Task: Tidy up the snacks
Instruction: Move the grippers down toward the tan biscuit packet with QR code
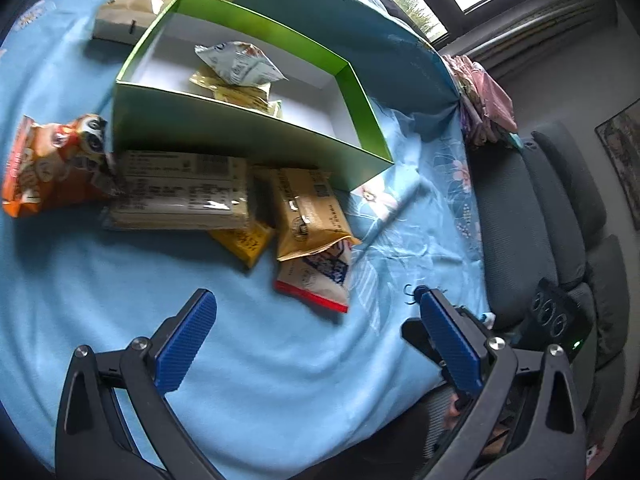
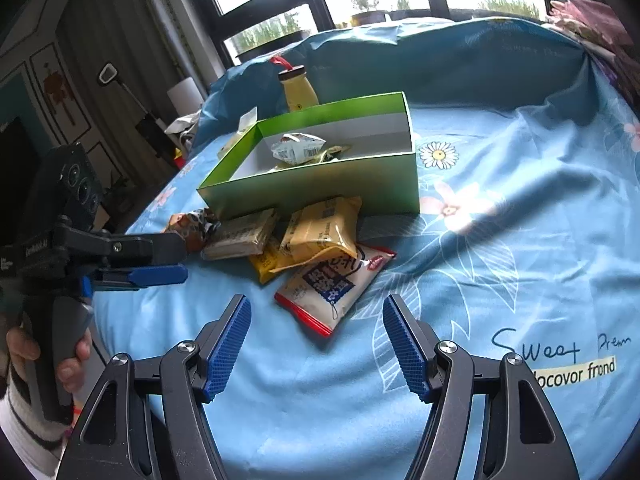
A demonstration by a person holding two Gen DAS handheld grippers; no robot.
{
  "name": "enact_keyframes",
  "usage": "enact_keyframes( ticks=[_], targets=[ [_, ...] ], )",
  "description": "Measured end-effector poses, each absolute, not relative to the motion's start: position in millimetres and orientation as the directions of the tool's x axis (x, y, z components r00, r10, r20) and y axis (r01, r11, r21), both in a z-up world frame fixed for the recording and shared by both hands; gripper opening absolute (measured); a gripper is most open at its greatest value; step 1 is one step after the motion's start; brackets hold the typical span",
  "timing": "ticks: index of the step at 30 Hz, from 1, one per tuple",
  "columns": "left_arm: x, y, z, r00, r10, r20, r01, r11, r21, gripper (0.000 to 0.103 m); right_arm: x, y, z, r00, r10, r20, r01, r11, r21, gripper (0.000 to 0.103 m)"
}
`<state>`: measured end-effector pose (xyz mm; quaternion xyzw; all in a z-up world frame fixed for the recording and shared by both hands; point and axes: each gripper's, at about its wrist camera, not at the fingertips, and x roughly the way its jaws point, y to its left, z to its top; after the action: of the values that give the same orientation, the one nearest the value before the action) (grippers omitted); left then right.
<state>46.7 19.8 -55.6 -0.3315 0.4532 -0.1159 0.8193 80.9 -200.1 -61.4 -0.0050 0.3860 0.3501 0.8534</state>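
Snacks: packets (image 2: 320, 236) are piled on the bedsheet (image 2: 500, 260), against the green box (image 2: 320, 184).
Box: two packets are held inside.
Writing: "Sweet" is read on the sheet.
Left gripper (image 1: 316, 300): spread wide, nothing gripped.
Right gripper (image 2: 316, 308): parted, nothing gripped.

Your small yellow packet (image 2: 267, 263) sits mostly buried under the tan one (image 2: 324, 229), the orange bag (image 1: 48, 164) runs off frame at nine o'clock, package print unreadable.

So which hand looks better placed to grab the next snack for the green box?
Probably the right. Its open tongs point straight at the red-edged white packet, the nearest snack. The left tongs, also open, sit further off to the packet's side.
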Motion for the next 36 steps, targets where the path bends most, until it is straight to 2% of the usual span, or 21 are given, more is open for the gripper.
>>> enact_keyframes(
  ticks=[12, 30, 36],
  targets=[
    [80.9, 14.2, -66.0, 0.521, -0.534, -0.666, -0.114, 0.730, -0.674, 0.102, 91.4, -196.7, -74.6, 0.441, 0.611, -0.657, -0.624, 0.735, 0.265, 0.069],
    [120.9, 2.9, -71.1, 0.495, -0.531, -0.688, -0.094, 0.755, -0.649, 0.101, 123.8, -177.2, -81.4, 0.429, 0.625, -0.652, -0.656, 0.712, 0.250, 0.069],
    [126.8, -1.0, -74.8, 0.480, -0.529, -0.700, -0.091, 0.763, -0.640, 0.092, 131.2, -167.2, -83.5, 0.412, 0.635, -0.653, -0.680, 0.691, 0.244, 0.069]
  ],
)
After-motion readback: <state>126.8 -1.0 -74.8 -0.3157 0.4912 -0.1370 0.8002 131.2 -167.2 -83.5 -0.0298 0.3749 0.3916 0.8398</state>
